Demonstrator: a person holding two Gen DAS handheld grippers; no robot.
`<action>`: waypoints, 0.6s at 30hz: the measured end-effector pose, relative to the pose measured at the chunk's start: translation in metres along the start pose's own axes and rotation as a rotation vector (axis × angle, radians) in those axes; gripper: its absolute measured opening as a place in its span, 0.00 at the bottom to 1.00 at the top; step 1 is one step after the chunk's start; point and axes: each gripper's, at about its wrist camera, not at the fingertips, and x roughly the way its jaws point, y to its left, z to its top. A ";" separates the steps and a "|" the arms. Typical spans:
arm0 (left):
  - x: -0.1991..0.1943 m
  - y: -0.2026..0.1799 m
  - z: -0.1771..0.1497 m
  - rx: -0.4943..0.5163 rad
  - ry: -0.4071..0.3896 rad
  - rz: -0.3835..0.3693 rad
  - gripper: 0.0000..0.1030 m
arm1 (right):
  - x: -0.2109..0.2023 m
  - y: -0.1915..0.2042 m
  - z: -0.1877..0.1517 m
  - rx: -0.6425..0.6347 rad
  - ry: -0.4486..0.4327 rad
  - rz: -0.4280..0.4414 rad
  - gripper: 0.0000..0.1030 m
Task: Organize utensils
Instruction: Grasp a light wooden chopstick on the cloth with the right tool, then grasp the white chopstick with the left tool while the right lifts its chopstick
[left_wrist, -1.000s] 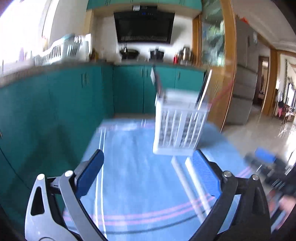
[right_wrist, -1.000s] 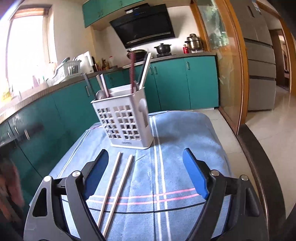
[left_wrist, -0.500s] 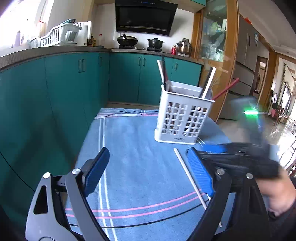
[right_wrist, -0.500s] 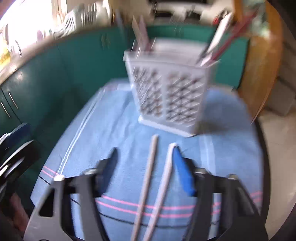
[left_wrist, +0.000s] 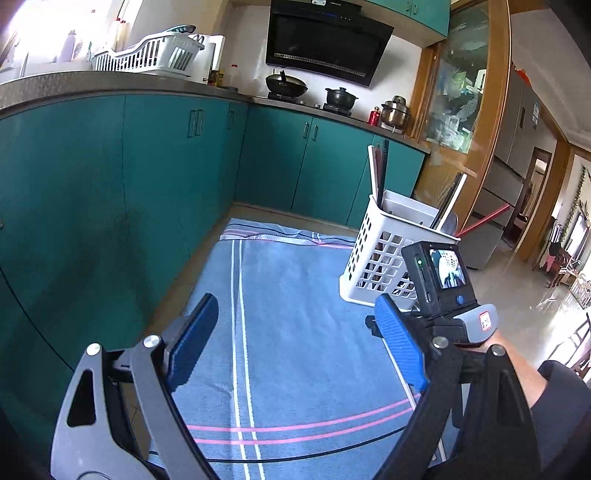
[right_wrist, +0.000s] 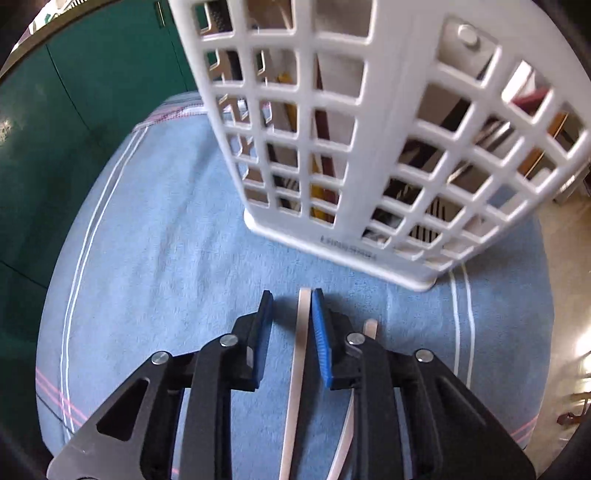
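Chopsticks lie on a blue striped cloth (right_wrist: 159, 236) that fills the lower half of both wrist views. In the right wrist view, the right gripper (right_wrist: 291, 306) sits low in the centre of the frame, pointing steeply down at the cloth. Its jaws have just been closing and now stand narrow, with one pale chopstick (right_wrist: 301, 332) between them, against the right-hand blue pad; the other pad stands apart from it, so the stick is not yet clamped. A second pale chopstick (right_wrist: 370, 328) lies just to the right, outside the jaws and mostly hidden by them. A white slotted utensil basket (right_wrist: 332, 147) stands upright on the cloth in the upper right, near the chopstick tips, with utensils inside. In the left wrist view, the left gripper (left_wrist: 295, 332) hovers wide apart and empty at the bottom of the frame, above the cloth. The basket stands at middle right there, beyond the right gripper's body. Teal cabinets (left_wrist: 110, 177) fill the left side.
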 end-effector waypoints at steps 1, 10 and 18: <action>0.001 0.000 0.000 0.001 0.001 0.000 0.83 | 0.001 0.000 0.001 -0.001 -0.001 -0.002 0.22; 0.011 -0.009 -0.005 0.024 0.034 0.004 0.84 | -0.033 -0.016 -0.013 0.048 -0.098 0.092 0.06; 0.034 -0.037 -0.017 0.078 0.124 -0.029 0.84 | -0.163 -0.083 -0.091 0.176 -0.333 0.429 0.06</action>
